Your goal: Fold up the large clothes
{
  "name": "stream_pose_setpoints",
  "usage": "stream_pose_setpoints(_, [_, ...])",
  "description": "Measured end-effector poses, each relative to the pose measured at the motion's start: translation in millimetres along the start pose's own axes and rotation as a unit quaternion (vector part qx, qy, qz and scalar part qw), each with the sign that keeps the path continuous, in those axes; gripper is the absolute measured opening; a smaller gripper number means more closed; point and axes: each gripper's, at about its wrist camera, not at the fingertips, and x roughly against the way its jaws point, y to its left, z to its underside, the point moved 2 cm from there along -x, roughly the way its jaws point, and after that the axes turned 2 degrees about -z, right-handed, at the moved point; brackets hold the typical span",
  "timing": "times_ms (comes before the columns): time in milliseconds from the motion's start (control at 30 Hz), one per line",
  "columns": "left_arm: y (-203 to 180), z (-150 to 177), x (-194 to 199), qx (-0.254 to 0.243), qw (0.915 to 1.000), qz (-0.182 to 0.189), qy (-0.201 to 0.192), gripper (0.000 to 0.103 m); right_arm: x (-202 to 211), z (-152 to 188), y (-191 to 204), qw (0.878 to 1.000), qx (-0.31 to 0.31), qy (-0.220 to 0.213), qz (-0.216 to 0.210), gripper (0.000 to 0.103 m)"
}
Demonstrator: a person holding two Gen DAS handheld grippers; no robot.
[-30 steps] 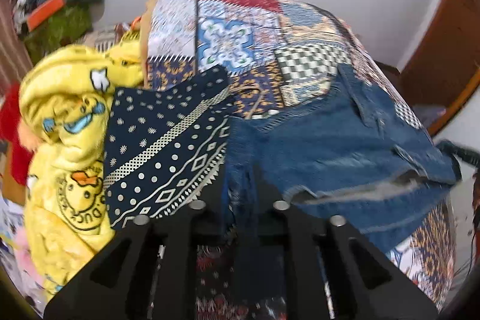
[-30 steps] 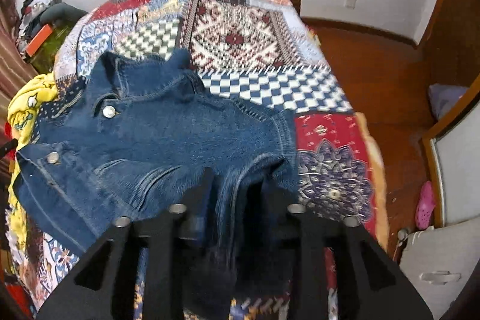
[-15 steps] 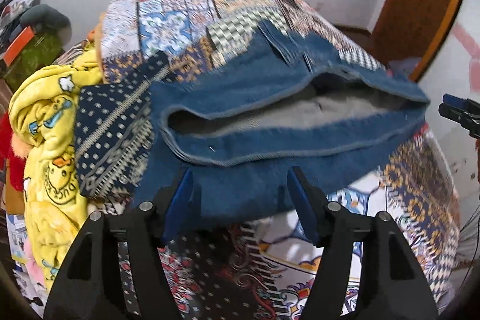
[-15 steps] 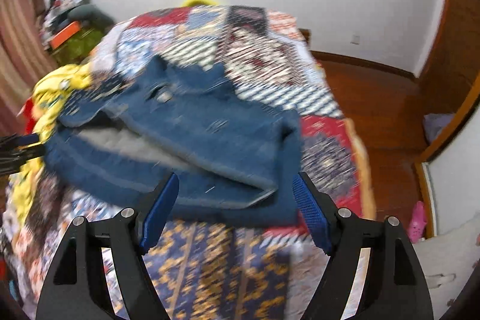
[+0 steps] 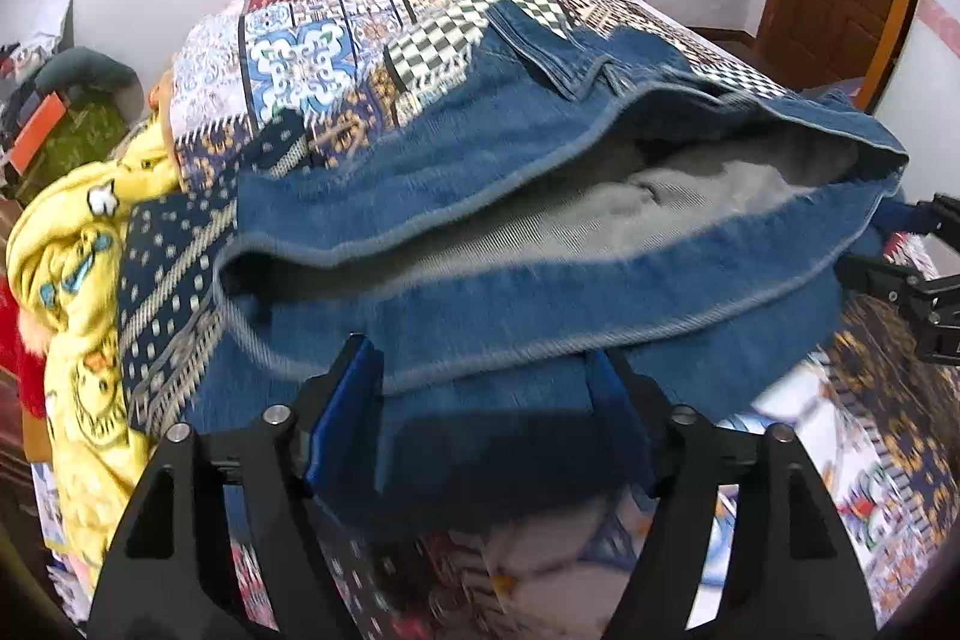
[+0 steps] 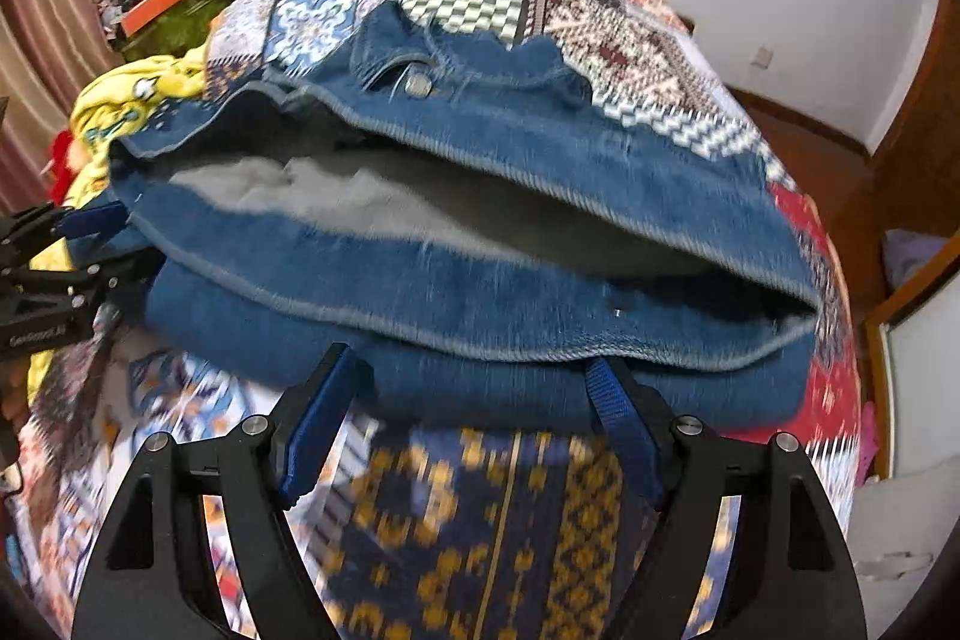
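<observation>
Jacket (image 5: 540,292) now lies folded over on the quilt (image 5: 312,58): a second ago we pinched its hem, now left gripper (image 5: 480,400) is opening, right gripper (image 6: 474,406) stands released, so this fold looks done.

The denim jacket (image 5: 456,172) is mid-blue with a pale grey lining and a silver button. Under it the bed's quilt (image 5: 312,58) is patchwork: red, blue-and-white medallions, black-and-white checks, navy with gold. A navy cloth (image 5: 168,268) carries white dots and bands. The yellow blanket (image 5: 72,232) bears what looks like a cartoon duck print, blurred. Each hand-held gripper (image 6: 474,424) is black with blue pads.
</observation>
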Motion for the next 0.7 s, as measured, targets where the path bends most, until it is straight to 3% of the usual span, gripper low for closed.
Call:
stream_pose_setpoints(133, [14.9,-32.3,-29.3,-0.005,0.9993,-0.036,0.005,0.073,-18.6,-32.3,-5.0,0.999,0.033,-0.001,0.029,0.075])
stream_pose_setpoints(300, [46.1,-84.4,-57.7,0.036,0.9987,-0.033,0.017,0.073,-32.6,-85.0,-21.3,0.998,0.028,-0.026,0.056,0.075])
stream_pose_setpoints(433, [76.6,-116.3,-46.2,0.071,0.9939,-0.082,-0.018,0.073,-27.0,-116.8,-36.1,0.991,0.009,-0.061,0.116,0.075])
stream_pose_setpoints(600, [110.7,-111.7,-20.3,0.099,0.993,-0.053,-0.037,0.077,-5.4,-114.7,-49.9,0.99,0.007,-0.078,0.114,0.075])
stream_pose_setpoints(700, [121.7,-93.4,-18.5,0.093,0.9945,-0.043,-0.022,0.08,2.8,-95.5,-63.6,0.995,0.002,-0.063,0.083,0.076])
